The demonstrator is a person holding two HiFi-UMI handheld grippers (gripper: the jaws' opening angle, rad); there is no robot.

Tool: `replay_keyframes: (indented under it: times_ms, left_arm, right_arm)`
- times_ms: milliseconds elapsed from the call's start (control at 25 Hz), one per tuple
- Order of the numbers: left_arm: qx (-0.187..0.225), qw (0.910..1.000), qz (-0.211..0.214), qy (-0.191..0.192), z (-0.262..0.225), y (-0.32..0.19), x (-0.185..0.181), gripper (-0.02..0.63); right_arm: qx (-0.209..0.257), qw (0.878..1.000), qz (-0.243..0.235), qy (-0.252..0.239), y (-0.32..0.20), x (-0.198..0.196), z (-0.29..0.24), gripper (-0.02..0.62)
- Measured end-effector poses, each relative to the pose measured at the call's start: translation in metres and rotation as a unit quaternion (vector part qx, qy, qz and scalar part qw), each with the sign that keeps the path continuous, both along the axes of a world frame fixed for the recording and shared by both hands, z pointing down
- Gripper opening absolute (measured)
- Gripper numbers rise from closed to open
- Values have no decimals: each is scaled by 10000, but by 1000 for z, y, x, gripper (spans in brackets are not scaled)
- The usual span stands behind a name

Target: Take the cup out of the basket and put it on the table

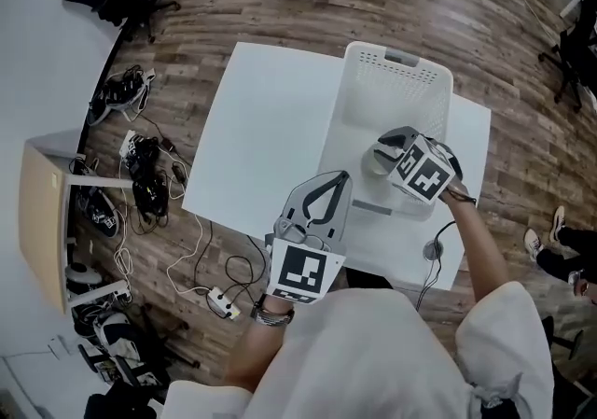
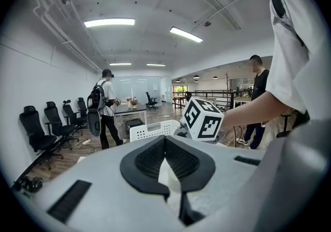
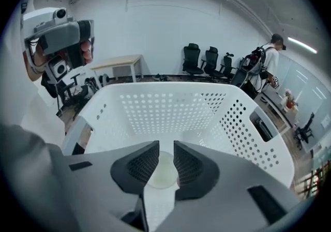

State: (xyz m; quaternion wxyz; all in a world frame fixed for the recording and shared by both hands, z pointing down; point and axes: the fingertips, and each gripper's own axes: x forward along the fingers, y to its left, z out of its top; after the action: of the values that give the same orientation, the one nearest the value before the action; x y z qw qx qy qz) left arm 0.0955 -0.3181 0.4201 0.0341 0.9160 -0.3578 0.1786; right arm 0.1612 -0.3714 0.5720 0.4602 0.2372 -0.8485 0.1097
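At a white table [image 1: 252,128] carrying a perforated white laundry basket [image 1: 396,67], I reach in for the pickup. My left gripper [image 2: 165,140] hangs over the table's near edge, jaws closed tip to tip on nothing. My right gripper [image 3: 165,149] is inside the basket, jaws a little apart, with the pale round cup [image 3: 163,174] showing in the gap on the basket floor. I judge the grasp not yet made. Next I need to settle the jaws around the cup, close firmly, lift it over the wall, and set it on the bare tabletop.
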Motion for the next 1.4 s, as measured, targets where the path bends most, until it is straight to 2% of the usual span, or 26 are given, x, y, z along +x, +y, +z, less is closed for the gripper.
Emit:
replay_keyframes:
  times_ms: [160,320,600,960,1240,1400]
  left_arm:
    - [-127,9999,-45,15,6,-4,5,3]
    - [-249,9996,-92,61,14,-10,3,3]
    - [-431,9990,-133,60,28,-14,1,3]
    - [-516,9983,-268,68,35,-17,-5,3]
    - [-570,9980,-280,42,37,-16,-6,3]
    - [-558,9979,-319,46,39,-16,-6,3]
  right_arm:
    - [-260,9984,-426,248,-6,-3,15,78]
    - [-551,9914,-1039,567,-9,-8,32,78]
    - [-893,9640,-2139,1303,-4,-6,67,78]
    - [-955,9498,-2515,1597,-3,-8,89,78]
    - [-887,9469,-2622,1635,-8,-10,92,74]
    - [-746,9455,-2669,1711,-11,-10,93,40]
